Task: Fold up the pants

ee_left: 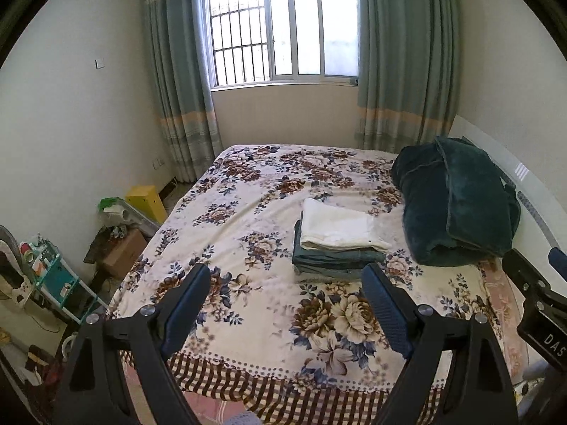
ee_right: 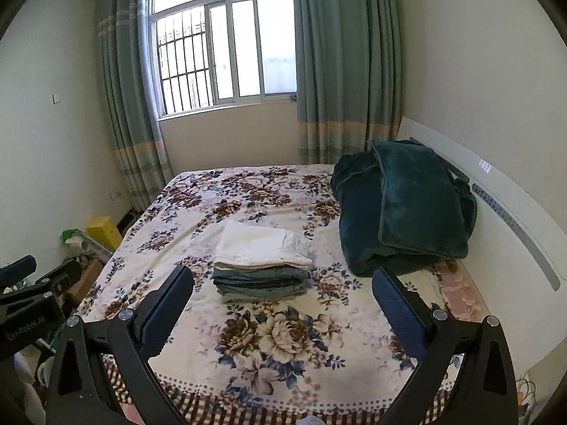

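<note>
Two grippers, the left gripper [ee_left: 285, 299] and the right gripper [ee_right: 281, 306], both spread wide with nothing between the fingers, hang above the near end of the floral bedspread [ee_right: 198, 212]. One stack of folded pants [ee_right: 260, 260] sits mid-bed: one white pair on top, several grey-green pairs beneath (exact count unclear), edges roughly aligned. One dark green quilt bundle [ee_right: 404, 212] lies beside the headboard [ee_right: 514, 212].

A small bedroom with pale cream walls [ee_left: 71, 134]. A barred window [ee_left: 280, 32] on the far wall lets in bright daylight, flanked by grey-green curtains [ee_left: 407, 56] with a pale orange band. The bed [ee_left: 248, 191], under a floral cover, fills the floor; a white headboard [ee_right: 514, 212] stands along its right side. Left of it, a yellow box [ee_left: 147, 202], a cardboard box [ee_left: 124, 253] and a cluttered teal shelf [ee_left: 60, 279]
</note>
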Demonstrator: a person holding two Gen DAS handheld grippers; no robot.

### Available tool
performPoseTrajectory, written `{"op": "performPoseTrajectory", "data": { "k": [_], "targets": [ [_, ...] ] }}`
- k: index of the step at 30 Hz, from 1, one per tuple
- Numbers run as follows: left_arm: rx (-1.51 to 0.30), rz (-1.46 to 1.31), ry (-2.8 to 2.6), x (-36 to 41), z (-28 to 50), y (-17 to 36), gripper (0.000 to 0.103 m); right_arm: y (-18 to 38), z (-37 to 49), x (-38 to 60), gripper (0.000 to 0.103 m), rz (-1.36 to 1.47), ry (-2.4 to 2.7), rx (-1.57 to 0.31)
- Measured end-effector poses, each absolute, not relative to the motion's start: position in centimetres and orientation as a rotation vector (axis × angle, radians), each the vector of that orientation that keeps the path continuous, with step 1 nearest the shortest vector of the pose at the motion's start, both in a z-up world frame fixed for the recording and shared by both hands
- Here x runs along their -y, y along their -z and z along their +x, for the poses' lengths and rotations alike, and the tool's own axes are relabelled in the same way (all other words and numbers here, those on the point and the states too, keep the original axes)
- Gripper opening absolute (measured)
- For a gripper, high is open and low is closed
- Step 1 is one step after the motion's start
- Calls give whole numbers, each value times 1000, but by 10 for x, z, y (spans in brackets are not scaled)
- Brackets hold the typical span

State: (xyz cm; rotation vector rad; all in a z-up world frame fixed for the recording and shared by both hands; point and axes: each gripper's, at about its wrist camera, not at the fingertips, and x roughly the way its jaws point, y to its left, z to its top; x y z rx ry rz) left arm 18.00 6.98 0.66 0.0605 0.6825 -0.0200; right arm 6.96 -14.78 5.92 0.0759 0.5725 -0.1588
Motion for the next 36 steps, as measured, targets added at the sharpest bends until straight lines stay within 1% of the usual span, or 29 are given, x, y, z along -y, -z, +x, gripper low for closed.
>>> {"op": "performPoseTrajectory", "data": {
  "k": [2, 3, 4, 5, 6, 23, 36],
  "targets": [
    [-685, 58, 26, -71, 176, -6, 87, -60, 65, 143, 103, 69, 161, -569],
    [-686, 55, 34, -72, 176, -5, 89, -61, 62, 141, 103, 68, 164, -567],
    [-690, 53, 40, -72, 176, -4, 96, -60, 64, 142, 103, 69, 160, -573],
    [-689, 49, 40, -73, 173, -5, 100, -61, 62, 139, 103, 67, 161, -576],
    [-686, 48, 40, -75, 171, -5, 100, -62, 60, 137, 103, 65, 163, -582],
    [-700, 54, 25, -81, 166, 0, 100, -64, 73, 146, 103, 76, 162, -607],
    [-697, 65, 21, -84, 168, -1, 100, -53, 83, 148, 103, 77, 135, -629]
  ]
}}
